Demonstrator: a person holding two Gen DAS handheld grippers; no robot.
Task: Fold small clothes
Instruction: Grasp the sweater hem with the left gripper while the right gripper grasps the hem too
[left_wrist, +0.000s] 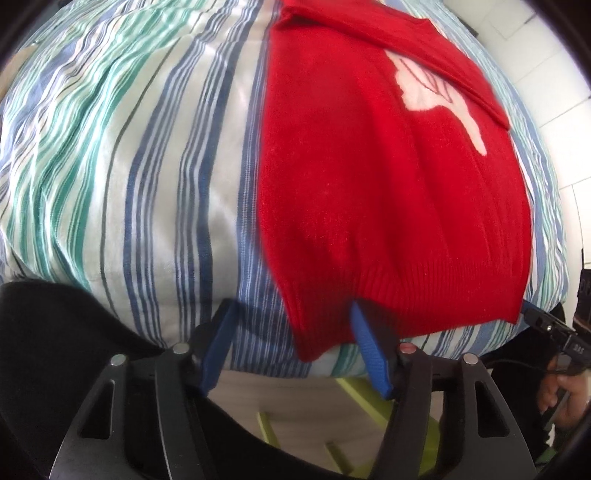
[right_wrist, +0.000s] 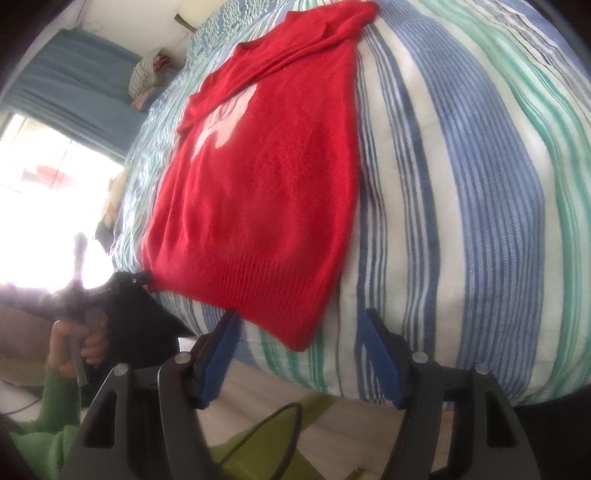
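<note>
The red sweater (left_wrist: 388, 192) ran lengthwise away from both grippers, its ribbed hem (right_wrist: 255, 280) nearest, one corner between the unclenched left gripper (left_wrist: 291, 332) fingers, the other between the right gripper (right_wrist: 299, 332)'s, likewise released.

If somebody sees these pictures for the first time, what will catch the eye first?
The bright red sweater with a white motif lies flat on the striped bedding, its ribbed hem at the bed's near edge. Both pairs of blue-padded fingers wait at that hem, one at each corner.
</note>
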